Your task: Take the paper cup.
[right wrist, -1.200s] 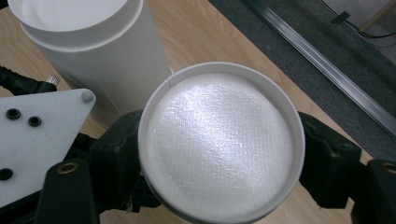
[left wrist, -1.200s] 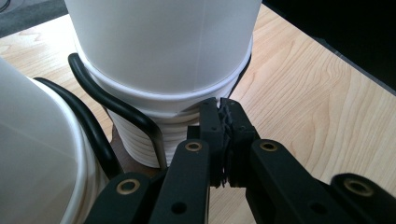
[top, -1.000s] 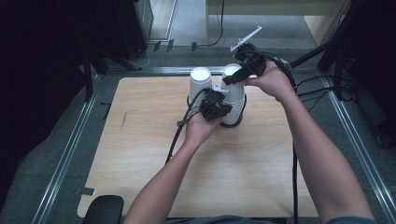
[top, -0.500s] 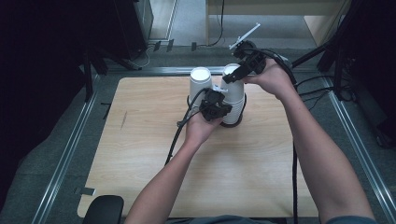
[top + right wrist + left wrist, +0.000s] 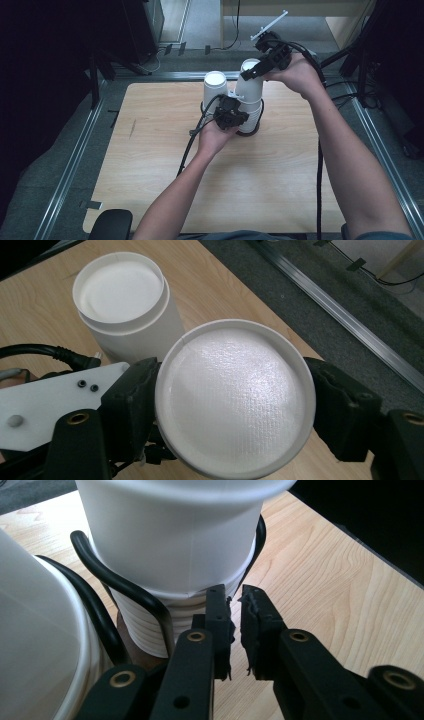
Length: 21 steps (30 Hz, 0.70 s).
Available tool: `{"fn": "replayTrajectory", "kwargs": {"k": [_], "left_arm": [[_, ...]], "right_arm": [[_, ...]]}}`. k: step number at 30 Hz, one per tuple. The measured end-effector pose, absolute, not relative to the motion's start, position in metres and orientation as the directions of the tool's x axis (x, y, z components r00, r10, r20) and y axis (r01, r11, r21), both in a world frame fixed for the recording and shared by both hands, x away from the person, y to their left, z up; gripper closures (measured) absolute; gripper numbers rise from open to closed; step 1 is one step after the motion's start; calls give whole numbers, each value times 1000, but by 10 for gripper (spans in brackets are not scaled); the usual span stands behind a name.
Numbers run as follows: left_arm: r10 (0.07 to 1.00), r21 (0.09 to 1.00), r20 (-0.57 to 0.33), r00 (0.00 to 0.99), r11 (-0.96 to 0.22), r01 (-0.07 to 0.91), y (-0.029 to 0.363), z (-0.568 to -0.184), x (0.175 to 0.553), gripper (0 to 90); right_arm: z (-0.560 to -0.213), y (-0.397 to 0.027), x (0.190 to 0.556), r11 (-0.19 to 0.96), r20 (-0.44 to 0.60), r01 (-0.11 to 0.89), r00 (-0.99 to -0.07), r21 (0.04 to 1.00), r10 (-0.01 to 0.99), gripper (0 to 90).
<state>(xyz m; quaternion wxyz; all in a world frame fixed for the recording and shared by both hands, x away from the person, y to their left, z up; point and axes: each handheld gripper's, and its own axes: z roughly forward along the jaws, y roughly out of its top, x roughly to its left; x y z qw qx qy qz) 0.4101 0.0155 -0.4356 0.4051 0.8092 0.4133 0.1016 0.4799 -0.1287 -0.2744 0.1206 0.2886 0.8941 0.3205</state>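
Two stacks of upturned white paper cups stand in a black wire holder (image 5: 100, 560) at the table's far middle. My right gripper (image 5: 248, 74) is shut on the top cup (image 5: 250, 90) of the right stack (image 5: 251, 117), a jaw on each side of its base (image 5: 235, 395). Its jaws have just closed a little on that cup, which stands raised above the nested rims (image 5: 145, 630). My left gripper (image 5: 239, 120) is low at that stack's near side. Its jaws (image 5: 235, 630) have just been opening to a narrow gap with nothing between them. The left stack (image 5: 215, 87) stands beside.
The wooden table (image 5: 150, 165) has bare room in front of the cups and to both sides. Metal rails run along its left, right and far edges. Black cables trail from both grippers across the table. Dark stands and equipment sit beyond the far edge.
My right gripper has risen with the top cup, drawing it partly up off the right stack. The left gripper has stayed at the stack's base.
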Motion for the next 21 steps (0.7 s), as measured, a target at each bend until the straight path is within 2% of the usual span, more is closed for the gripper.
{"fn": "replayTrajectory", "kwargs": {"k": [21], "left_arm": [[724,748,-199,660,-324,580,16,-432,410,738]], "right_arm": [[-205,-158,448,607,-86,407,-780,682,619,263]]}}
